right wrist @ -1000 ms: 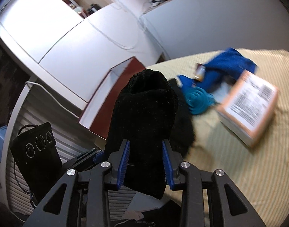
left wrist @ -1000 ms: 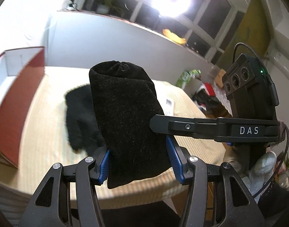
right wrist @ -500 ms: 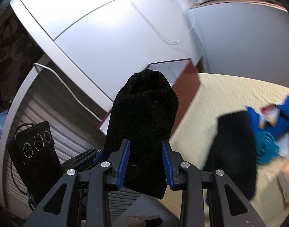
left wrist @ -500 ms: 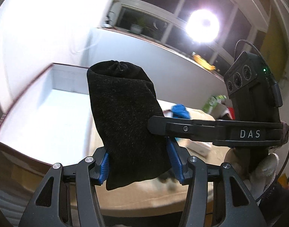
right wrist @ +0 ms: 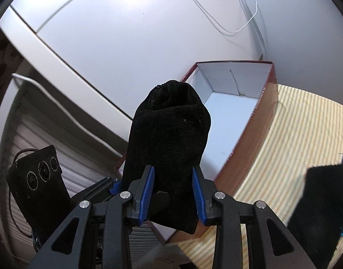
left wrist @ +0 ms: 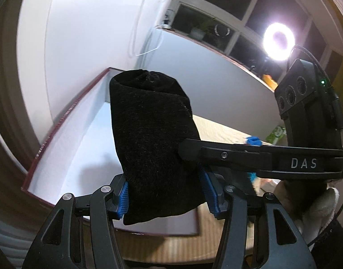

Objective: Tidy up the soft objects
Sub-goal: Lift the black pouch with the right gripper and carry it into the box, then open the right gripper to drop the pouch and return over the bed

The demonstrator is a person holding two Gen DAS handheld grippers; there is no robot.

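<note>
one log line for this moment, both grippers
left gripper: shut on black sock | right gripper: shut on black sock | over: open box

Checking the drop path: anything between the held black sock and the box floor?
Nothing: in both wrist views the black sock hangs above the box, whose white floor shows bare.

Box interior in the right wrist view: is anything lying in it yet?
No, the visible white floor of the box is bare, and the rolled black sock is held above its near end by both tools.
</note>
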